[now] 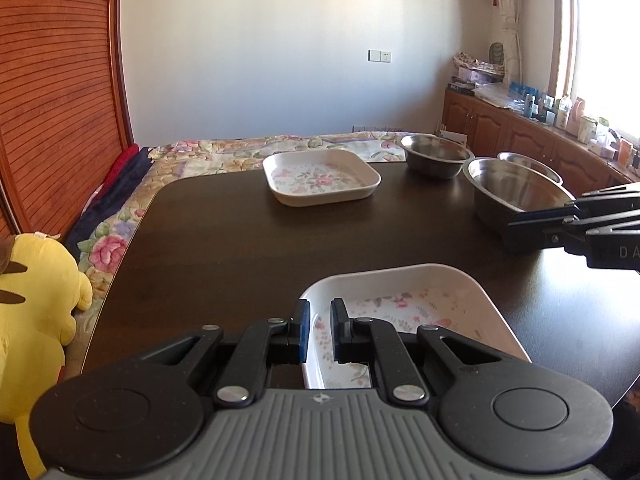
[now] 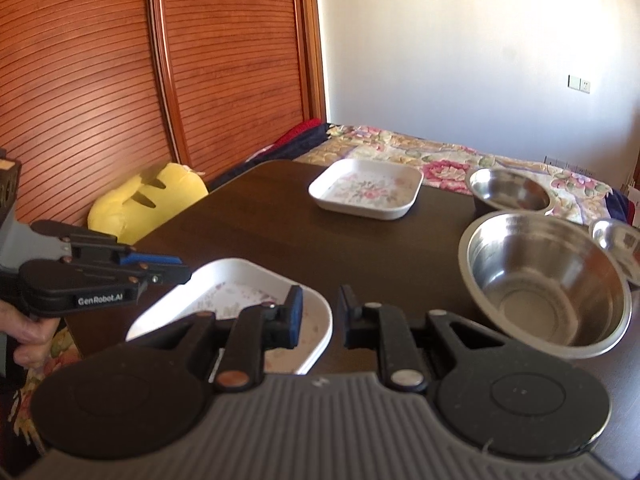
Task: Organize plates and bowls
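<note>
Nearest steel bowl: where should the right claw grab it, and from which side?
Pinch the near rim of the steel bowl, one finger inside, one outside, coming in from the table's near edge with the right claw. The thin rolled lip faces the claw, the bowl sits upright and empty, and its body looks too wide to span.

We are in a home, in what looks like a bedroom. Straight ahead of the left gripper, past the dark brown wooden table, lies a bed under a floral quilt. To that gripper's left rise tall reddish slatted wooden wardrobe doors, with a yellow plush toy slumped below them. Off to its right, a low run of brown wooden cabinets sits under a bright window with a patterned curtain, its top crowded with what seem to be bottles and boxes, too small to tell. A white wall switch plate is set in the plain wall ahead.
</note>
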Motion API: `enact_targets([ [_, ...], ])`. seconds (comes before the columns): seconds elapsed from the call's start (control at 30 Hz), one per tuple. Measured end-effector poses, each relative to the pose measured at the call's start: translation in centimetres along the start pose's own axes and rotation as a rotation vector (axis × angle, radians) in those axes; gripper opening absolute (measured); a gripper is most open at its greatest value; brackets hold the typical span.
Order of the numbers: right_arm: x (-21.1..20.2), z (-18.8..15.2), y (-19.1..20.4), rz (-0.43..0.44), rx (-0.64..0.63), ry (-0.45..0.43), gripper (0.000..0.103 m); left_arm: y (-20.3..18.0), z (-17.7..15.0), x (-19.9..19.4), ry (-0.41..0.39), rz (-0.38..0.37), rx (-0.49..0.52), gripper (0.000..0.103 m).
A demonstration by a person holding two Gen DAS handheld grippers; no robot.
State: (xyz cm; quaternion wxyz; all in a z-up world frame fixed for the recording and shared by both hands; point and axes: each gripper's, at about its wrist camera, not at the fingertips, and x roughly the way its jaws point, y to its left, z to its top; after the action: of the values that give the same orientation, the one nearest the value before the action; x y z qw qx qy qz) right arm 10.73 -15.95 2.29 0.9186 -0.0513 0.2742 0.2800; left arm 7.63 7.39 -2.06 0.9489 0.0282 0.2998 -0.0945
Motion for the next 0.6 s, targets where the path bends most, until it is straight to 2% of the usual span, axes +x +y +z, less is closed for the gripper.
enact_targets([
  [0.2, 0.0, 1.6, -0.9, -0.009, -0.011, -0.019, 0.026, 0.0, 1.4, 0.2, -0.021, 0.006, 0.010, 0.012],
  [0.6, 1.4, 5.2, -2.9, -0.028, -0.039, -0.038, 0.026, 1.1, 4.6, 2.1, -0.042, 0.020, 0.027, 0.020],
])
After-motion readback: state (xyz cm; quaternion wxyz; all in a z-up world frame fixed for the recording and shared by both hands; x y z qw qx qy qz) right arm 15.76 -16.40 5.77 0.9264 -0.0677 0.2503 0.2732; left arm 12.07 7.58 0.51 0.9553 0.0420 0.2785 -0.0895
